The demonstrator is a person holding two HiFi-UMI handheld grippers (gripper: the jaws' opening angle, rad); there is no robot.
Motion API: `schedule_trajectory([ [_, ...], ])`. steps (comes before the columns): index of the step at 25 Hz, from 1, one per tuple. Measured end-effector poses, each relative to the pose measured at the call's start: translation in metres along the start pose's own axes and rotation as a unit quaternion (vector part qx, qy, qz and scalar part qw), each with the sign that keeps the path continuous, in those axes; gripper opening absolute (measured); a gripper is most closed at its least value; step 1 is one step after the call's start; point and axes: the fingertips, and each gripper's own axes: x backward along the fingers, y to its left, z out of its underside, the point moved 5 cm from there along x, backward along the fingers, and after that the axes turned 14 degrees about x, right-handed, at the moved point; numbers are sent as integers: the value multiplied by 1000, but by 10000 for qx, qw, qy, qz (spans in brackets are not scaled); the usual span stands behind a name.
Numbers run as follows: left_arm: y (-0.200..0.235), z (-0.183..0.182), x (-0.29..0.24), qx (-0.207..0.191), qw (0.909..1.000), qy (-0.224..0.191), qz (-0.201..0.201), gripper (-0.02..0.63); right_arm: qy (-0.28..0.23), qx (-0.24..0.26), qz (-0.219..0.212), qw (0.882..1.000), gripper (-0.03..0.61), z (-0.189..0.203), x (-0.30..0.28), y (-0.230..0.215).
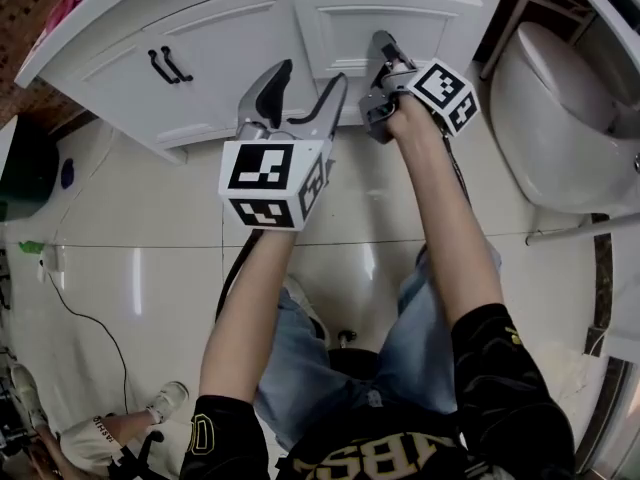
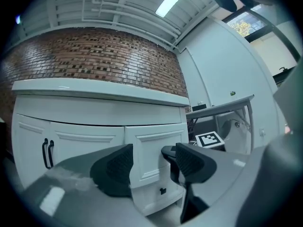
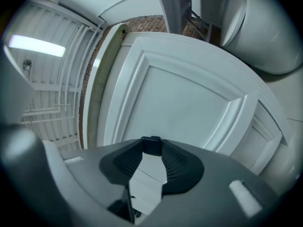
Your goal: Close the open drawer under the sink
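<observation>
I'm seeing the drawer (image 1: 400, 18) standing slightly proud of the white cabinet (image 1: 200, 38), with the toilet (image 1: 560, 108) crowding in on the right. My right gripper (image 1: 382, 43), arm outstretched, is pinching the drawer's small black knob (image 3: 151, 145). My left gripper (image 1: 310, 78) is hovering level beside it, jaws apart and empty.

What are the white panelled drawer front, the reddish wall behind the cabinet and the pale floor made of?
The white panelled drawer front looks like painted wood or fibreboard: smooth satin coat, routed frame edges. The reddish wall is brick, matte, with visible mortar courses. The pale floor is likely glazed tile: thin grout lines, glossy light reflections.
</observation>
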Motion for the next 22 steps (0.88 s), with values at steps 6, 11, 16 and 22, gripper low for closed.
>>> schedule_trajectory([
  [6,7,-18,13,85,9998,-156,-45,281,-210,297,10,9993,132,-14,-31,-14],
  [11,21,-18,23,-178,9998,-19,-69,281,-37,409,-2,9992,132,-15,-30,-5],
  [16,21,-8,17,-234,9997,101,1,281,20,752,407,9963,130,-47,25,-16],
  [22,-2,-7,14,15,9999,-12,144,281,-163,1667,314,9854,130,-90,97,22],
])
